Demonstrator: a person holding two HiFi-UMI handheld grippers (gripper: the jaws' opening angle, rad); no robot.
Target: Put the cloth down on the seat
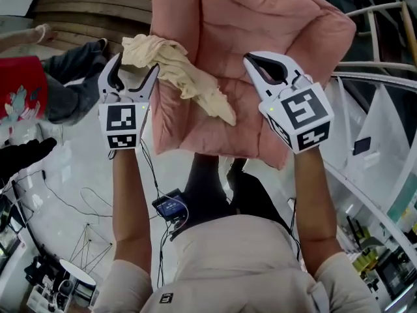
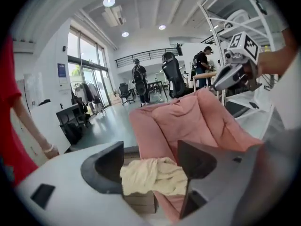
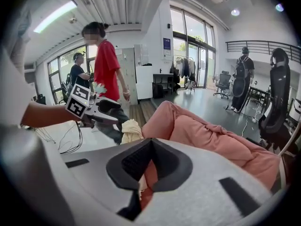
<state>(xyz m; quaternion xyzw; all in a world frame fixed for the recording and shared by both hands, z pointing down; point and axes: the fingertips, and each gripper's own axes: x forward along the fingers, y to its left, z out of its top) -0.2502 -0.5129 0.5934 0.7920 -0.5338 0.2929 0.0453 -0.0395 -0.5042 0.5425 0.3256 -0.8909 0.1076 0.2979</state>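
Cream crumpled cloth [image 1: 189,77] overhangs the pink padded seat's [image 1: 273,25] left edge and might slip off. The left gripper [image 1: 135,69] is spread wide, the right gripper [image 1: 254,60] pressed together.

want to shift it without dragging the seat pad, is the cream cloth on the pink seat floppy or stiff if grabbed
Probably floppy: the cloth lies crumpled in soft folds that follow the pink cushion. Likely light, since its layers look thin and its tail tapers flat. Pushed, it would probably bunch up on the quilted fabric rather than slide whole.
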